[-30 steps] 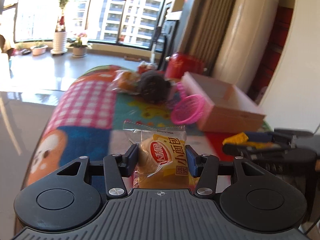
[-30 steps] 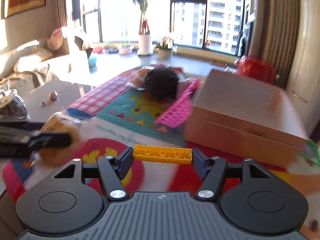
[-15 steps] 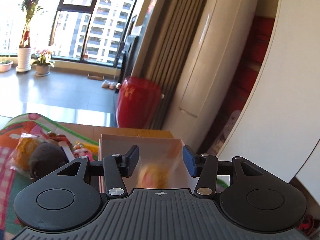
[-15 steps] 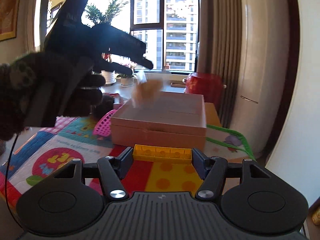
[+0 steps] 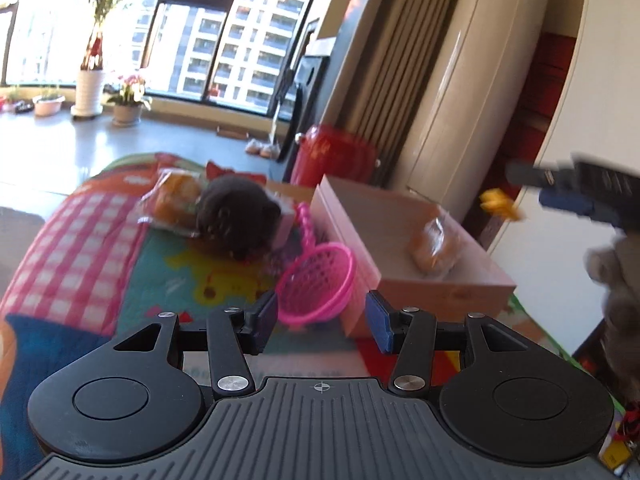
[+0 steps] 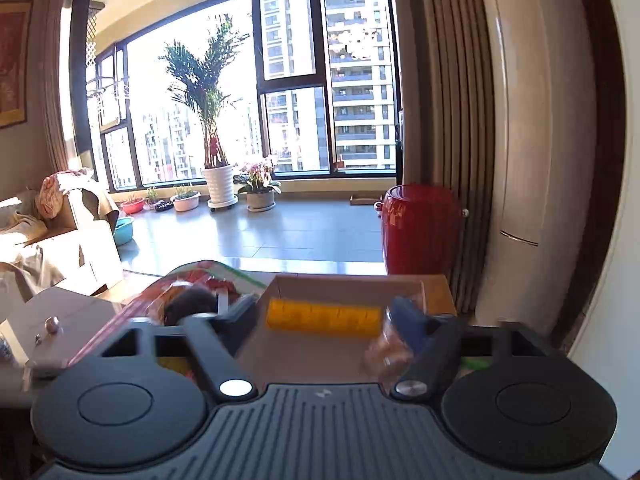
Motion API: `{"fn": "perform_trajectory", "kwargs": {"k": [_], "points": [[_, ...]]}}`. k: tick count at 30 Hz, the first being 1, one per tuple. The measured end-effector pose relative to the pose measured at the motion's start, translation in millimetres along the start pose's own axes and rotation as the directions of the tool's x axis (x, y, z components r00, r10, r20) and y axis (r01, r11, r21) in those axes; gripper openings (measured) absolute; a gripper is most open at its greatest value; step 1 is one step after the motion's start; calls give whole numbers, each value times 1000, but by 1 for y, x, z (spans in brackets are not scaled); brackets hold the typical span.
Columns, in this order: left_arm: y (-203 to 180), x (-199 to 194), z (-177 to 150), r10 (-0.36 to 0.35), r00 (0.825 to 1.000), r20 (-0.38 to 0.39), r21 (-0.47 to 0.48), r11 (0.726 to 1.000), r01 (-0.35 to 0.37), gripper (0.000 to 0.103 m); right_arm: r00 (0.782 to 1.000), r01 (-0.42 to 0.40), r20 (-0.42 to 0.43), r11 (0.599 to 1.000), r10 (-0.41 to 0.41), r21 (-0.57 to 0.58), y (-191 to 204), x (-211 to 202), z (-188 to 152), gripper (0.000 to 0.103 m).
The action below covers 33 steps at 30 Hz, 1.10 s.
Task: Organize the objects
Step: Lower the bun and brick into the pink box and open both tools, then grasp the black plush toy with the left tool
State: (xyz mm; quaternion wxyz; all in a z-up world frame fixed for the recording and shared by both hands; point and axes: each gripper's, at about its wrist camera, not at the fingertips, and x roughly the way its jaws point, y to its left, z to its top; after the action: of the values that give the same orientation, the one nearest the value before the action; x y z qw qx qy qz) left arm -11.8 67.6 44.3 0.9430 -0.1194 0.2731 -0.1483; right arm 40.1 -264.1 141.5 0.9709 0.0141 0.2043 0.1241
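Observation:
My left gripper [image 5: 322,326] is open and empty, held above the play mat in front of the cardboard box [image 5: 404,216]. The packaged bun [image 5: 434,246] lies inside the box. My right gripper [image 6: 324,318] is shut on a yellow toy brick [image 6: 323,317] over the open box [image 6: 348,284]; the bun [image 6: 386,354] shows below its right finger. In the left wrist view the right gripper [image 5: 532,196] appears at the right with the brick [image 5: 498,204]. A pink toy basket [image 5: 318,286] leans against the box.
A dark plush toy [image 5: 236,216] and a second wrapped bun [image 5: 176,198] lie on the colourful play mat [image 5: 80,224] behind the basket. A red barrel [image 6: 420,234] stands behind the box. A wall and cabinet rise to the right.
My left gripper opened, dropped the packaged bun into the box and pulled back. My right gripper carried the yellow brick up over the box.

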Motion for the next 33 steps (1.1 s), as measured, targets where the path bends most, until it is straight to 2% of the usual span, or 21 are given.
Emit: {"fn": "perform_trajectory", "kwargs": {"k": [1, 4, 6, 10, 13, 16, 18, 20, 21, 23, 24, 26, 28, 30, 31, 33], "points": [[3, -3, -2, 0, 1000, -2, 4, 1000, 0, 53, 1000, 17, 3, 1000, -17, 6, 3, 11, 4, 100], [6, -2, -6, 1, 1000, 4, 30, 1000, -1, 53, 999, 28, -21, 1000, -28, 4, 10, 29, -1, 101], [7, 5, -2, -14, 1000, -2, 18, 1000, 14, 53, 999, 23, -46, 1000, -22, 4, 13, 32, -20, 103], [18, 22, 8, -37, 999, 2, -79, 996, 37, 53, 993, 41, -107, 999, -43, -25, 19, 28, -72, 103], [26, 43, 24, -31, 1000, 0, -127, 991, 30, 53, 991, 70, -110, 996, -76, -59, 22, 20, -102, 103], [35, 66, 41, -38, 999, -10, -216, 976, 35, 53, 990, 85, -110, 994, -92, -68, 25, 19, -123, 103], [39, 75, 53, 19, 1000, 3, -266, 964, -17, 53, 990, 86, -105, 993, -94, -75, 26, 21, -127, 103], [38, 72, 65, 79, 994, 70, -272, 961, -57, 53, 990, 90, -102, 993, -98, -78, 27, 22, -129, 103], [37, 70, 72, 103, 989, 104, -245, 967, -75, 53, 991, 84, -96, 994, -91, -72, 27, 20, -129, 103], [30, 75, 86, 165, 977, 136, -127, 981, -148, 53, 993, 73, -91, 996, -78, -56, 21, 20, -127, 103], [27, 82, 92, 185, 975, 120, -57, 982, -179, 53, 993, 64, -98, 997, -69, -49, 20, 21, -128, 103], [25, 104, 100, 196, 980, 29, 62, 978, -198, 53, 992, 53, -112, 998, -56, -38, 17, 24, -121, 103], [26, 127, 100, 223, 973, -61, 156, 965, -211, 54, 991, 51, -119, 998, -54, -28, 17, 27, -122, 103], [23, 138, 93, 284, 958, -33, 252, 930, -267, 62, 991, 44, -125, 999, -46, -19, 15, 25, -121, 103], [23, 141, 92, 280, 960, -29, 261, 929, -263, 68, 991, 41, -126, 999, -43, -14, 15, 25, -121, 103], [28, 148, 90, 268, 962, -59, 214, 944, -250, 72, 991, 32, -133, 999, -33, -10, 14, 25, -122, 103]]}}
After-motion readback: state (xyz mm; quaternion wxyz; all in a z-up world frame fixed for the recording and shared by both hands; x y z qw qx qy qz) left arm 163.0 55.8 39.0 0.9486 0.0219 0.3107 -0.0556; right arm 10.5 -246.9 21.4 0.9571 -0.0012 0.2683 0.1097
